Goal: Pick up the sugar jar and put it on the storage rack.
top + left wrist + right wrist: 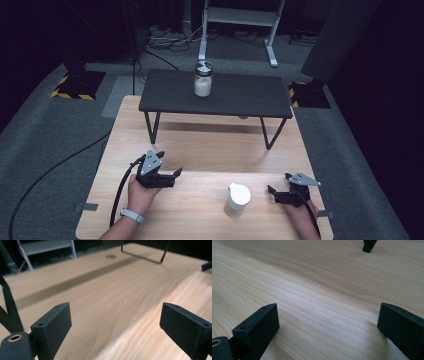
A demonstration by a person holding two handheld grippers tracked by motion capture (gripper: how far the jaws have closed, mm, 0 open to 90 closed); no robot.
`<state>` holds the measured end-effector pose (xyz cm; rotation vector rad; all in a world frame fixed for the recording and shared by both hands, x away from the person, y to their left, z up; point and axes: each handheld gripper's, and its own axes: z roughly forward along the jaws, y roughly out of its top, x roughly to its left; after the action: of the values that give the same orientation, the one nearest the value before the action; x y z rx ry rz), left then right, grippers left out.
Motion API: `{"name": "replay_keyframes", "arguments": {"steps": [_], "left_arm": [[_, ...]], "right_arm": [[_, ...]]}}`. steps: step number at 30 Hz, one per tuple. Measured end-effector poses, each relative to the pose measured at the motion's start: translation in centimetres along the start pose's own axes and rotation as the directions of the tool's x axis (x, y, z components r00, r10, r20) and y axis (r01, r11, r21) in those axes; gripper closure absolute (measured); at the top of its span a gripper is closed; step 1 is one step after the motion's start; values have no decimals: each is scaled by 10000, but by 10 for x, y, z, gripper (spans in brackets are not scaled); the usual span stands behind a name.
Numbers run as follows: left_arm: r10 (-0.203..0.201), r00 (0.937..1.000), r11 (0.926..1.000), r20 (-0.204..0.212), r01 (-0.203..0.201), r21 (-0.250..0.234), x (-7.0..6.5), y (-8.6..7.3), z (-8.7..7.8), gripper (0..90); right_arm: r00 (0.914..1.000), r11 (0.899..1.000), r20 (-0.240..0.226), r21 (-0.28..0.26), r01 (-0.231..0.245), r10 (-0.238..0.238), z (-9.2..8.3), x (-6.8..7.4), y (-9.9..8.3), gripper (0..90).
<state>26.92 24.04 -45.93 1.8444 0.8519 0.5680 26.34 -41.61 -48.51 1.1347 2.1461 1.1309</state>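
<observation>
Your left gripper point(169, 175) low, level, jaws apart, empty; right gripper point(274, 192) level, jaws apart, near cup point(237, 198).

Between the two black claws, the left claw point(172, 175) and the right claw point(271, 191), stands a white plastic lidded cup point(237, 199) on the pale, wavy-grained wooden worktop point(200, 150). Beyond them, a clear glass jar of white powder point(203, 79) tops a dark grey low shelf point(250, 95).

the table point(200, 150) is pale wood with fine grain and a matt finish. gripper pads point(53, 325) look like matt black plastic, finely textured. the white cup point(237, 199) looks like smooth plastic.
</observation>
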Motion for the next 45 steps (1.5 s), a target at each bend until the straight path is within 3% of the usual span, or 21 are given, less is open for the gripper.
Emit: {"name": "replay_keyframes", "arguments": {"steps": [4, 9, 19, 22, 24, 25, 32, 45], "left_arm": [[-94, 10000, 9954, -23, 96, 957, 7, -1, 7, 99], [-618, 9981, 9895, 21, 610, 1313, 14, -6, 11, 86], [-936, 9956, 9721, 29, 908, 2162, 18, -10, 23, 27], [-762, 9971, 9735, 56, 731, 2166, 17, -10, 24, 5], [-159, 9998, 9800, -98, 175, 1981, 11, -16, 26, 3], [-121, 9998, 9862, -171, 147, 1649, 9, -25, 26, 2], [-222, 9990, 9862, -384, 282, 1633, 5, -25, 26, 3], [-208, 9991, 9862, -383, 268, 1634, 5, -25, 26, 3]], "right_arm": [[10000, 10000, 4, 0, -2, 2, 0, 0, 0, 34], [10000, 10000, 2, 2, -4, 4, 0, 0, 0, 34], [10000, 10000, 5, 2, -3, 3, 0, 0, 0, 34], [10000, 10000, 6, 2, -3, 3, 0, 0, 0, 35], [10000, 10000, 5, 3, -7, 7, 0, 0, 0, 34], [10000, 10000, 6, 2, -2, 2, 0, 0, 0, 35], [10000, 10000, 5, 3, -6, 6, 0, 0, 0, 35], [10000, 10000, 3, 1, -2, 2, 0, 0, 0, 35]]}}
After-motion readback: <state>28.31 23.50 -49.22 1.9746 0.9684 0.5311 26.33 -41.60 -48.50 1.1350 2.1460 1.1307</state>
